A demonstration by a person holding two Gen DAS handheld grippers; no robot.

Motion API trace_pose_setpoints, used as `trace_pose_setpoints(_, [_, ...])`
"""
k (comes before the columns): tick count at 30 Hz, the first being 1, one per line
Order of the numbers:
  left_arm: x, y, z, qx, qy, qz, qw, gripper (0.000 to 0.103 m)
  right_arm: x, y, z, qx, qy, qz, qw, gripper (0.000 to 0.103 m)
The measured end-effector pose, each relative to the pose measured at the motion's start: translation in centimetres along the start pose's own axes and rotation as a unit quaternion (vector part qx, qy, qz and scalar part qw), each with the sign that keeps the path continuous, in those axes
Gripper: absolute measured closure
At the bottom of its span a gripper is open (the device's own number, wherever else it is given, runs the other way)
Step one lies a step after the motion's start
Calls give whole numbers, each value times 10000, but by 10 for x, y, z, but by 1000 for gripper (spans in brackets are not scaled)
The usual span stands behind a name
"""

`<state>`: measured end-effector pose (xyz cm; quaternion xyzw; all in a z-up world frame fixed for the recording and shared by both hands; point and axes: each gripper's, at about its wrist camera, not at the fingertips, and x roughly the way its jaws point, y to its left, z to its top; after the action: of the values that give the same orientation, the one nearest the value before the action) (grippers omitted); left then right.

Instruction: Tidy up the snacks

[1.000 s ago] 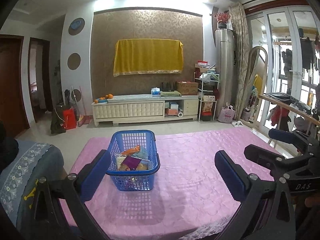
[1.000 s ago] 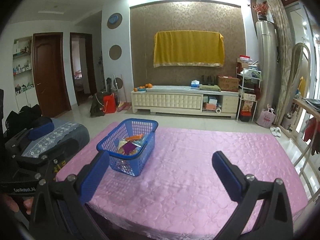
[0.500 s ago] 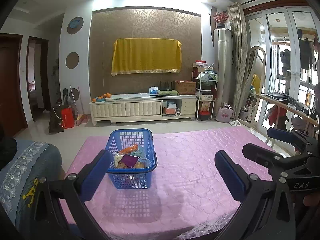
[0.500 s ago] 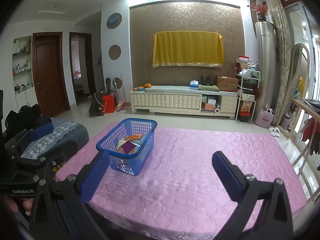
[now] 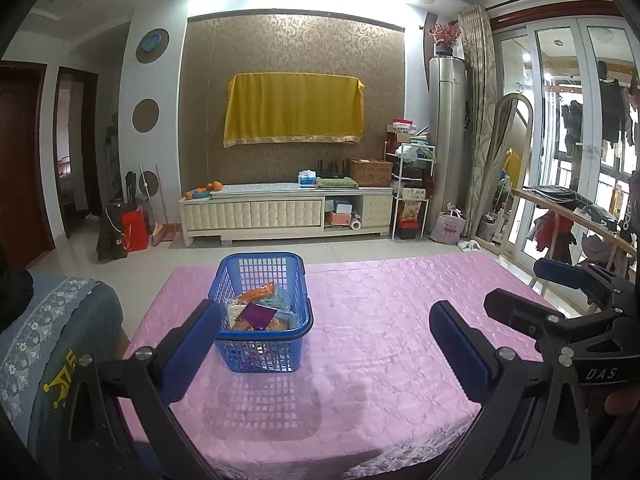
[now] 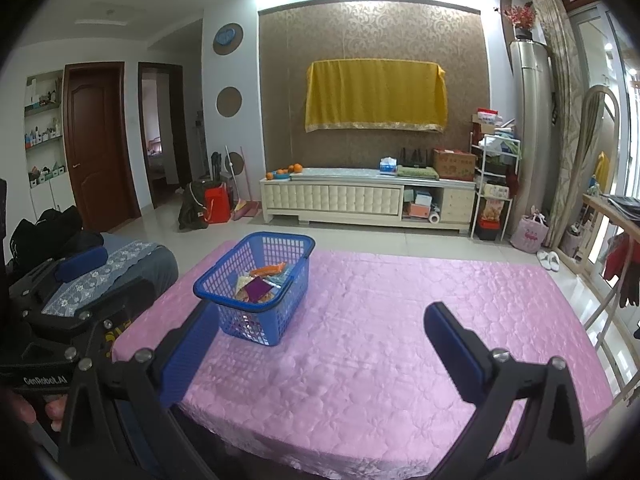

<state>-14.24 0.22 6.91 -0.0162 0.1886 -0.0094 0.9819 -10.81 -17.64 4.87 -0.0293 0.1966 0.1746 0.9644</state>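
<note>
A blue plastic basket stands on the pink tablecloth, left of centre; it also shows in the right wrist view. Several snack packets lie inside, among them an orange one and a purple one. My left gripper is open and empty, held above the table's near edge, its left finger beside the basket's near left corner. My right gripper is open and empty, to the right of the basket. Each gripper shows at the edge of the other's view.
A grey padded seat with a floral runner stands at the table's left. A cream TV cabinet and shelves line the far wall. A wooden rack with clothes stands at the right.
Both grippers have drawn back and risen a little; the basket sits slightly farther away and more centred in the left wrist view. Both stay open. The basket has not moved.
</note>
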Motion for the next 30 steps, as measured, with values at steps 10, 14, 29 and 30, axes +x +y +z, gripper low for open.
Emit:
trace_pose_setpoints(10, [-2,0,1,10,22,20,10000,0,-1,2,1,-3,12,0,10000,0])
trace_pose_setpoints(14, [-3,1,1,-19,26,-13,10000,0,-2,2,2,-25,5,-23,10000,0])
trace_pose_setpoints(29, [-4,3,2,-54,88,-35,9999,0,-3,5,3,-66,30,-98,9999,0])
trace_pose_setpoints(30, [-4,3,2,-53,102,-34,9999,0,-3,4,3,-69,32,-106,9999,0])
